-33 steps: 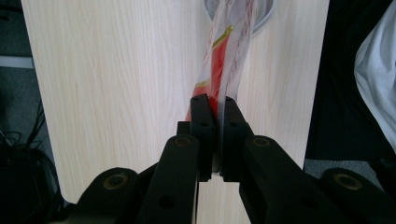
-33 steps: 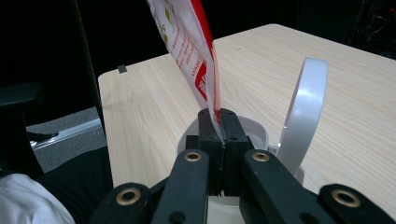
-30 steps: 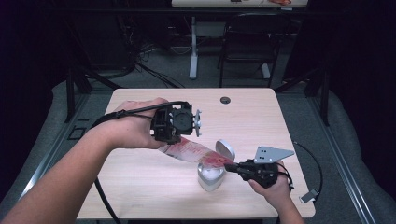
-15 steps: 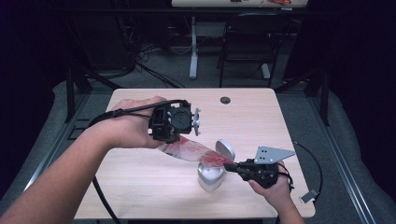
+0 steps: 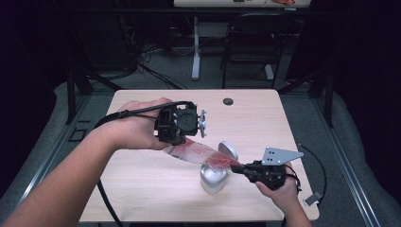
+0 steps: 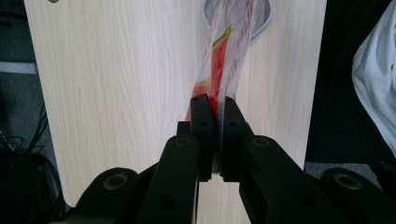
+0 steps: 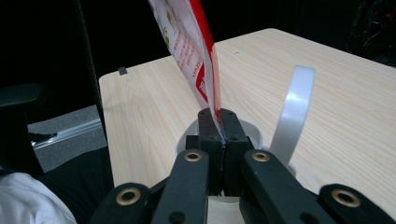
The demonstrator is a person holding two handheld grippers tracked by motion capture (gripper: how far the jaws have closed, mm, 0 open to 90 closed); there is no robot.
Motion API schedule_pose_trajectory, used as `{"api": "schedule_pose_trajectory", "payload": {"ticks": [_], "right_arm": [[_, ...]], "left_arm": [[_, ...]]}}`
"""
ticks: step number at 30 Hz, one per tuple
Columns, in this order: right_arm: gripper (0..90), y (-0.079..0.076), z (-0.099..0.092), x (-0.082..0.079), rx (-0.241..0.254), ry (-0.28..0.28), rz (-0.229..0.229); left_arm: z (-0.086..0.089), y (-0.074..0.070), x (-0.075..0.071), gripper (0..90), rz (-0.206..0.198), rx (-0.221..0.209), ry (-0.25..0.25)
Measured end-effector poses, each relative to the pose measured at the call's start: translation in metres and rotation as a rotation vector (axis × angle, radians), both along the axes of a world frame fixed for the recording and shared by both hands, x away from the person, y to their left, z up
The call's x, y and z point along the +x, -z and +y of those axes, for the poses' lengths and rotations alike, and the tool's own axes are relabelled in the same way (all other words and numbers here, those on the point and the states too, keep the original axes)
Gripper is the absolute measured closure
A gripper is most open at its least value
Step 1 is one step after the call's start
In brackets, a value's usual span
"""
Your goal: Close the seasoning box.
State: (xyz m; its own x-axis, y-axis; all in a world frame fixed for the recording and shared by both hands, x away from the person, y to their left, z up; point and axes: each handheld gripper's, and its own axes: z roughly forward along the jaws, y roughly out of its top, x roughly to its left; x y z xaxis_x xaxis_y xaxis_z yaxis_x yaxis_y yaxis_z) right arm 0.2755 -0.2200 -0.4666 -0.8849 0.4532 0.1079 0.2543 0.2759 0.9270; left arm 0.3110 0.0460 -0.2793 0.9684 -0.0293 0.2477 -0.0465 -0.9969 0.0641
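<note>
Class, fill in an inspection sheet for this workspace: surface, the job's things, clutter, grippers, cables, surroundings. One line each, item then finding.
Surface: light wood table, mostly bare.
Job's things: red-and-clear packet stretched between both grippers, over an open white tin; the tin's hinged lid stands raised.
Clutter: small dark round disc near the far table edge.
Grippers: left gripper shut on the packet's one end; right gripper shut on its other end, just above the tin.
Cables: black cable trails from the left gripper over the forearm; another cable loops past the table's right edge.
Surroundings: dark room, grey floor, chair and desk leg behind.
</note>
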Motion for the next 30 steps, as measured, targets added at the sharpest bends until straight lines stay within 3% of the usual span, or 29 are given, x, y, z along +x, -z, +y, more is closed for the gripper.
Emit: {"api": "schedule_pose_trajectory", "payload": {"ticks": [6,24,30], "right_arm": [[90.0,-0.002,0.005,-0.003,-0.007,-0.028,-0.004],[89.8,0.006,0.004,0.002,0.003,-0.009,0.015],[85.8,0.01,0.007,0.004,0.013,-0.008,0.026]], "left_arm": [[0.007,-0.001,-0.002,87.2,0.002,-0.004,-0.009],[0.013,0.013,0.004,87.4,0.036,-0.039,-0.014],[0.018,0.017,0.005,87.4,0.05,-0.052,-0.021]]}}
